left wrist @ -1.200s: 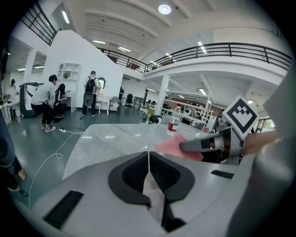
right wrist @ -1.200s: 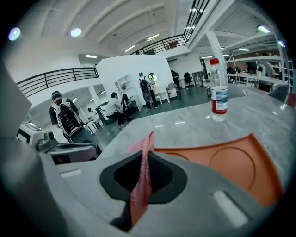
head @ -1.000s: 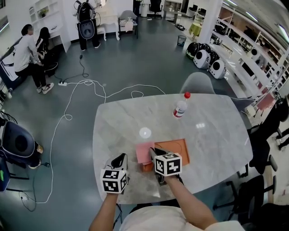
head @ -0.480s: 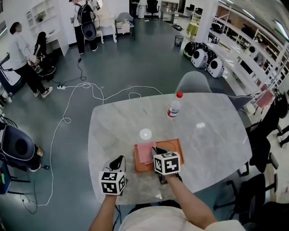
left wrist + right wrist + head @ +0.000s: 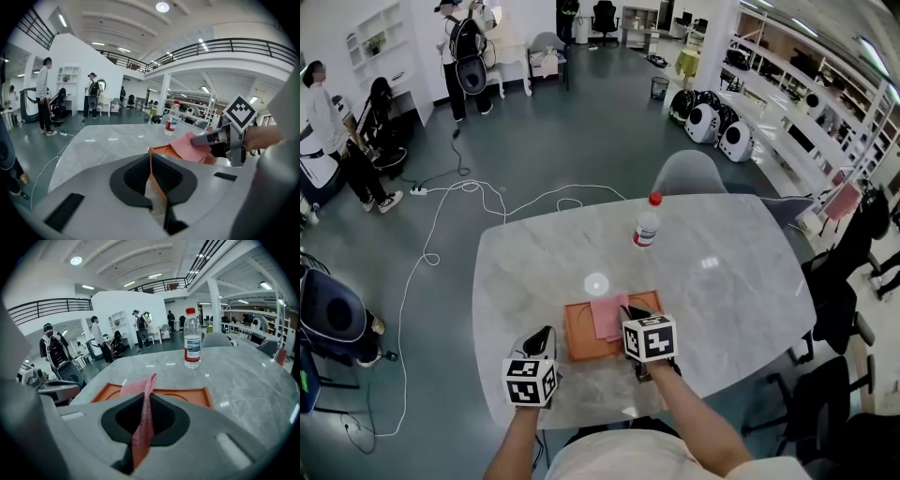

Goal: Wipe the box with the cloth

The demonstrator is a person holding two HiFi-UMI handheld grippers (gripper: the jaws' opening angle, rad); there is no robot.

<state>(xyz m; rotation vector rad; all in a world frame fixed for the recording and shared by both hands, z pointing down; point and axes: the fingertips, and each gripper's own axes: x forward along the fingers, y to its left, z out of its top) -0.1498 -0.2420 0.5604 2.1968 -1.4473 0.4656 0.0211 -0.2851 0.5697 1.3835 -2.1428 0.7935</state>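
A shallow orange box [image 5: 581, 339] lies on the marble table [image 5: 741, 300] in front of me. My left gripper [image 5: 544, 339] sits at the box's left side. In the left gripper view its jaws [image 5: 152, 176] are shut on the box's thin orange rim [image 5: 151, 161]. A pink cloth [image 5: 607, 317] is spread over the middle of the box. My right gripper [image 5: 630, 315] is shut on the cloth, which runs as a pink strip [image 5: 140, 423] between its jaws. The orange box [image 5: 187, 397] lies just ahead of it.
A water bottle with a red cap [image 5: 646, 225] stands upright farther back on the table. A grey chair [image 5: 684, 173] sits behind the far edge. A white cable [image 5: 441, 234] loops over the floor at left, where people [image 5: 323, 131] stand.
The right gripper has dragged the pink cloth rightward from the box's left end onto its middle. The left gripper stays at the box's left side.
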